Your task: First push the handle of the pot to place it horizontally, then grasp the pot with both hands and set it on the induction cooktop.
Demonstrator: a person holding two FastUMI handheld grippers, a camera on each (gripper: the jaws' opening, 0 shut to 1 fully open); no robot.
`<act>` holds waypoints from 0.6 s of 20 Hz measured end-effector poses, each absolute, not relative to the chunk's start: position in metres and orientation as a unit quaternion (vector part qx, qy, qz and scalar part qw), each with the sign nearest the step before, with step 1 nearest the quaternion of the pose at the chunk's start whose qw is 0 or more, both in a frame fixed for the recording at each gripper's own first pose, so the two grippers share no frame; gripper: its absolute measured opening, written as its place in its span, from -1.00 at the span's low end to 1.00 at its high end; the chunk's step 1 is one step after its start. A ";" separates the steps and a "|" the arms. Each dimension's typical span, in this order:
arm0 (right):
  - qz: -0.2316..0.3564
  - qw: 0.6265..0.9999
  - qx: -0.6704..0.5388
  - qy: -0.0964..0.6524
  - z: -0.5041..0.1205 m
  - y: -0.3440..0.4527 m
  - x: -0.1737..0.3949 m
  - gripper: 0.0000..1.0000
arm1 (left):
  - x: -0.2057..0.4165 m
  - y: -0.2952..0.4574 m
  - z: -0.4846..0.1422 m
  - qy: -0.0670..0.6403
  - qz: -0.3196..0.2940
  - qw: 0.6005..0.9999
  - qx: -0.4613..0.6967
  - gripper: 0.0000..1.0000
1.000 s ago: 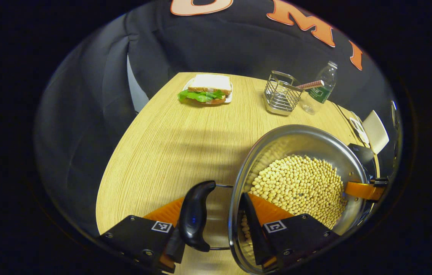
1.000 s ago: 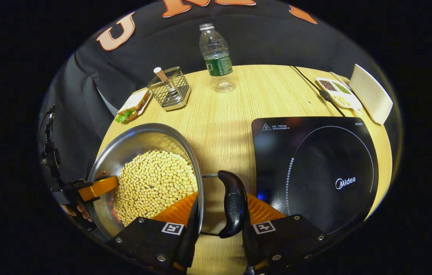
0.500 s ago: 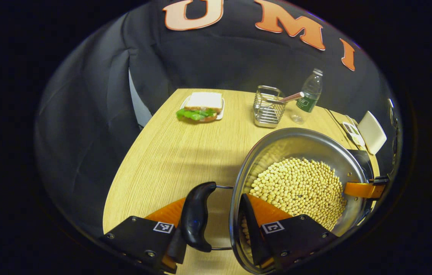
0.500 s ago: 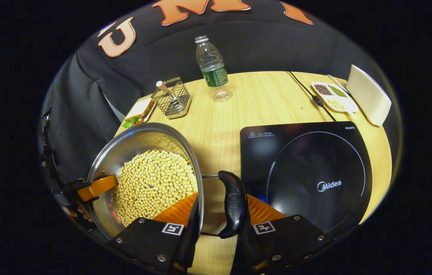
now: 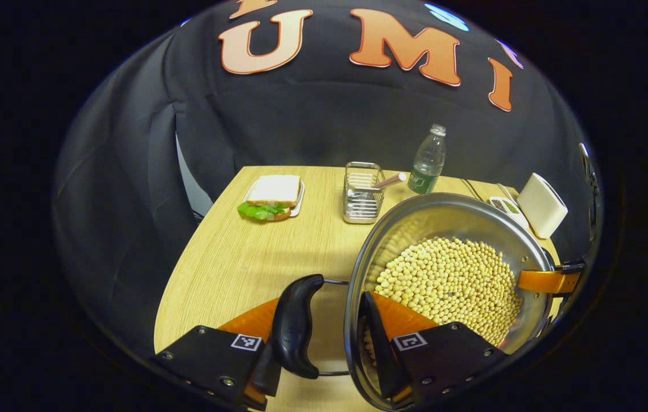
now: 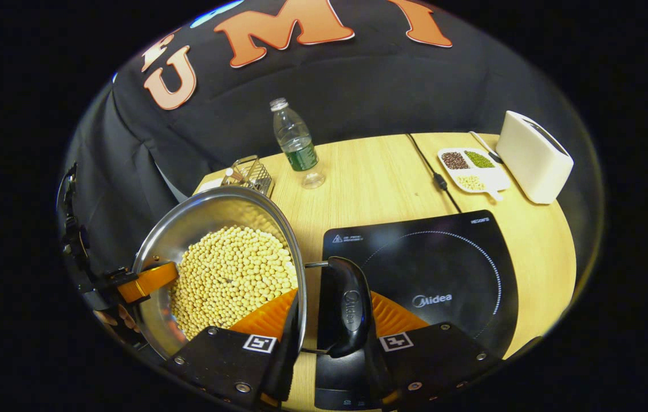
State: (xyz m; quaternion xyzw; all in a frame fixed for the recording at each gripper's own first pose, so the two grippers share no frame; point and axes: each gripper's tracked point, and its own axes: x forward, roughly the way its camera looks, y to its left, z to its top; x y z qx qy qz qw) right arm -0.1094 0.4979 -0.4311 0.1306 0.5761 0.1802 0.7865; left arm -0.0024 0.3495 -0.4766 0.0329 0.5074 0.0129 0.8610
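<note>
- Pot [image 5: 450,274] full of pale beans is held in the air between the two tools; in the right gripper view it [image 6: 215,252] now hangs just beside the induction cooktop [image 6: 433,269], with its right handle [image 6: 348,306] already over the near left corner of the black glass.
- Compared with a second ago, the cooktop has come much closer under that handle and the counter [image 5: 232,257] looks farther below, so I judge that the pot was lifted and is travelling to the right.
- Left tool [image 5: 324,337] is pinching the pot at about 7 o'clock: one finger lies inside the rim on the beans, the other outside, beside the left handle [image 5: 294,326].
- Right tool [image 6: 330,332] grips in the same way at the opposite side, around rim and handle.
- Handle pushing seems finished; what remains is to centre the pot over the ring and lower it level, or beans may spill.
- Farther off at 12 o'clock stand a wire rack [image 5: 362,191], a bottle [image 5: 428,160] and a sandwich [image 5: 269,195].
</note>
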 end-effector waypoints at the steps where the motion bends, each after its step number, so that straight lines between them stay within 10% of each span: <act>1: 0.177 0.789 0.133 0.573 -0.430 0.496 -0.109 0.02 | -0.002 0.349 -0.478 0.505 0.010 0.862 0.034 0.35; 12: 0.154 0.804 0.148 0.554 -0.403 0.447 -0.093 0.00 | 0.007 0.351 -0.476 0.493 -0.015 0.870 0.022 0.32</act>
